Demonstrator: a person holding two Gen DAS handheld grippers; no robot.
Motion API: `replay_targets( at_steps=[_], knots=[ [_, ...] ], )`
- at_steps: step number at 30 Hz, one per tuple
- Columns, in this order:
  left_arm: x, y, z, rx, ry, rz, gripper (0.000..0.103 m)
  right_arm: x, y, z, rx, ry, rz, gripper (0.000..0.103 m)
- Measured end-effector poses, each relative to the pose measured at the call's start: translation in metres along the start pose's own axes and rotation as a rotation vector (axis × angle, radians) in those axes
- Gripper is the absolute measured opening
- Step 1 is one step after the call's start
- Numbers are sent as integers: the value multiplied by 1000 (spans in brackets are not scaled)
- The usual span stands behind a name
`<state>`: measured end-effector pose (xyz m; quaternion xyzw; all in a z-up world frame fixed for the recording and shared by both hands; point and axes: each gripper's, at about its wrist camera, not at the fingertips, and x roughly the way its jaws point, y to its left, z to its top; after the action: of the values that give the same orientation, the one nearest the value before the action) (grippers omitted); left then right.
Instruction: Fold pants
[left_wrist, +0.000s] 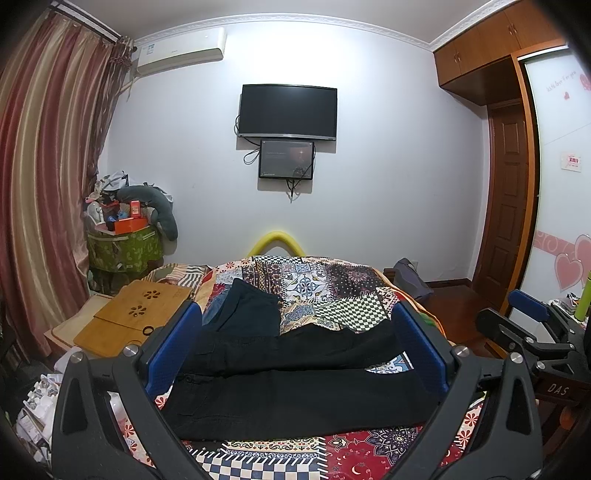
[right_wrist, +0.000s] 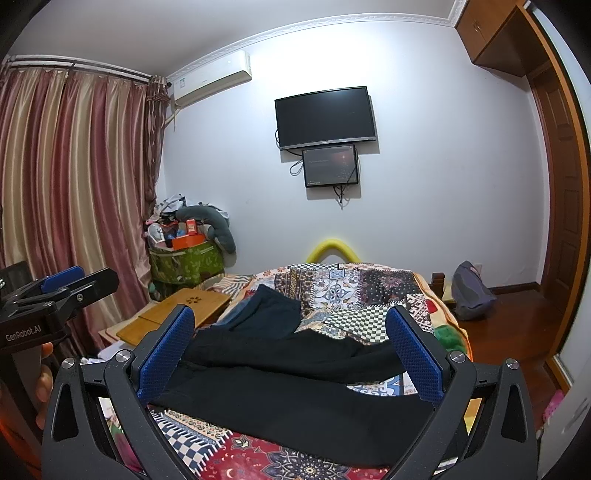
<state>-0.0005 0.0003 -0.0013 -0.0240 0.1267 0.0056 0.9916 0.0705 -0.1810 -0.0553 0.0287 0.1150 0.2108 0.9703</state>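
Black pants (left_wrist: 295, 384) lie spread across the patchwork bedspread (left_wrist: 317, 288), legs running left to right; they also show in the right wrist view (right_wrist: 295, 387). A second dark garment (left_wrist: 251, 306) lies behind them, also seen from the right wrist (right_wrist: 269, 310). My left gripper (left_wrist: 295, 347) is open and empty, held above the near side of the pants. My right gripper (right_wrist: 291, 354) is open and empty, also above the pants. The right gripper shows at the right edge of the left wrist view (left_wrist: 532, 325); the left gripper shows at the left of the right wrist view (right_wrist: 62, 288).
A bamboo lap tray (left_wrist: 136, 314) sits at the bed's left side. A green storage box (left_wrist: 125, 247) piled with clutter stands by the curtain (left_wrist: 44, 184). A grey backpack (right_wrist: 471, 291) rests on the wooden floor right of the bed. A TV (left_wrist: 288, 112) hangs on the far wall.
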Motion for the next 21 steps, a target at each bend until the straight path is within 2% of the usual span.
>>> replay_targets(
  at_steps=[3, 21],
  knots=[
    [0, 0, 0, 0, 0, 1, 103, -2, -15, -4, 4, 2, -2, 103],
    [2, -1, -2, -2, 5, -3, 103, -1, -15, -4, 4, 5, -2, 103]
  ],
)
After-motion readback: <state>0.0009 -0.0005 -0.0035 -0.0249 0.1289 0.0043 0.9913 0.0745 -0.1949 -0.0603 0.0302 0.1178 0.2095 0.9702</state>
